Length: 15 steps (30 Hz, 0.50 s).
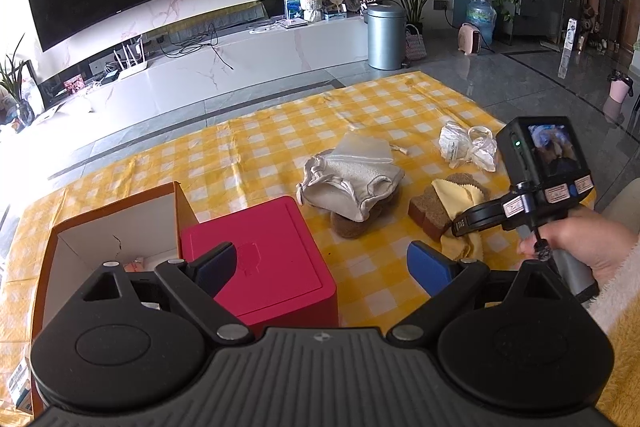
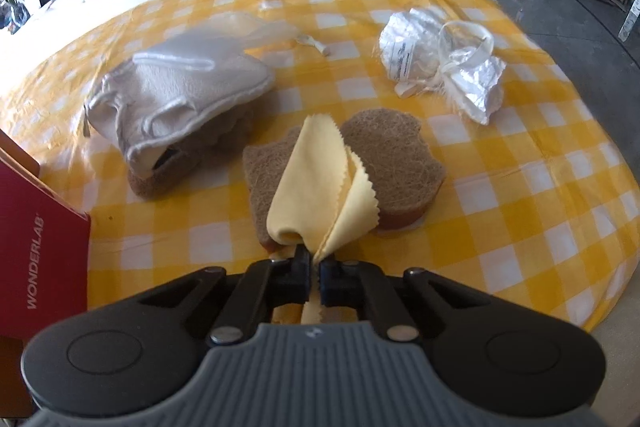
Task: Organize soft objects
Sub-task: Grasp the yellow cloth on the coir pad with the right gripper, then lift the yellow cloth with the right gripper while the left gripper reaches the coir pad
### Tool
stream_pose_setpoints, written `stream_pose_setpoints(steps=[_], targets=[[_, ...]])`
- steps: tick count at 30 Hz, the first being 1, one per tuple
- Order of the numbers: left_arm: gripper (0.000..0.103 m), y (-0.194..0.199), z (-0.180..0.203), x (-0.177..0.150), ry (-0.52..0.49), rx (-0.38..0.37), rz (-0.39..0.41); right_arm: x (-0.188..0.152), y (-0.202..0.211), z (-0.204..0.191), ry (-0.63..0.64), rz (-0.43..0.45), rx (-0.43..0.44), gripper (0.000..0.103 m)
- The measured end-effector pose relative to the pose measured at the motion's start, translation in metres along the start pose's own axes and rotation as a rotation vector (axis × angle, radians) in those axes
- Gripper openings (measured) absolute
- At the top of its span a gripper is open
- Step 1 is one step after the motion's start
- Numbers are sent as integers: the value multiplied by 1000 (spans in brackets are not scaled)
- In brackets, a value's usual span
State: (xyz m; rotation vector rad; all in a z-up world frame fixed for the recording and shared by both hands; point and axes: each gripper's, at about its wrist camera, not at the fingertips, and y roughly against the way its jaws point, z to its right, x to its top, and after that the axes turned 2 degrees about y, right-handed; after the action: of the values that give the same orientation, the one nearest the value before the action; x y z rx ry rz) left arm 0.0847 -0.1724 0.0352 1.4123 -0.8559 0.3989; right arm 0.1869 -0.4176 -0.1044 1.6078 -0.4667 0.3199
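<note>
From the left wrist camera, the left gripper [image 1: 320,265] hangs with its blue-padded fingers [image 1: 430,267] spread wide and nothing between them, above the near edge of a yellow checked cloth [image 1: 280,131]. Just under the left finger sits a closed red box [image 1: 276,259]. Touching its left side stands an open orange carton [image 1: 120,223] with white inner walls; something pale and pinkish lies at its bottom, too hidden to identify. Further out on the cloth a grey-white drawstring pouch [image 1: 348,183] lies slumped over a brown scouring sponge [image 1: 352,225]. To its right a second brown sponge [image 1: 432,211] carries a yellow cleaning cloth [image 1: 456,199], and the right gripper [image 1: 466,225], gripped by a hand [image 1: 584,247], reaches that cloth. Beyond lies a crumpled clear plastic bag [image 1: 468,145].

From the right wrist camera, the right gripper [image 2: 315,267] is pinched nearly closed on the yellow cleaning cloth [image 2: 320,187], whose zigzag-edged folds fan upward over the brown sponge [image 2: 396,155]. The pouch [image 2: 180,99] sits to the left, its mouth gaping toward the camera, draped on the other sponge [image 2: 160,179]; what is inside cannot be made out. The plastic bag [image 2: 440,67] lies well apart at upper right. The red box [image 2: 40,247] shows at the left edge, lettered WONDERLAB.
</note>
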Motion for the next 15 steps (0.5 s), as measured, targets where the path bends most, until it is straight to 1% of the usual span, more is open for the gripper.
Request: stream_pose_setpoints(steps=[3, 5, 7, 8, 9, 10, 11, 13, 15], targets=[[103, -11, 12, 7, -37, -19, -34, -1, 34, 18, -77, 124, 16, 2], [103, -21, 22, 12, -57, -41, -84, -2, 52, 37, -173, 213, 59, 2], [103, -30, 35, 18, -81, -74, -114, -6, 61, 55, -258, 273, 80, 2], [103, -35, 45, 21, -102, -87, -114, -7, 63, 61, -292, 285, 42, 2], [103, -39, 52, 23, -124, -91, -110, -5, 60, 64, -309, 280, -12, 2], [103, -45, 59, 25, -147, -89, -104, -6, 56, 66, -319, 266, -45, 2], [103, -54, 69, 27, -174, -77, -96, -7, 52, 70, -334, 253, -47, 2], [103, -71, 85, 29, -206, -56, -73, -10, 46, 80, -375, 238, -5, 2], [103, -89, 99, 30, -238, -62, -43, -11, 45, 87, -400, 242, -3, 2]])
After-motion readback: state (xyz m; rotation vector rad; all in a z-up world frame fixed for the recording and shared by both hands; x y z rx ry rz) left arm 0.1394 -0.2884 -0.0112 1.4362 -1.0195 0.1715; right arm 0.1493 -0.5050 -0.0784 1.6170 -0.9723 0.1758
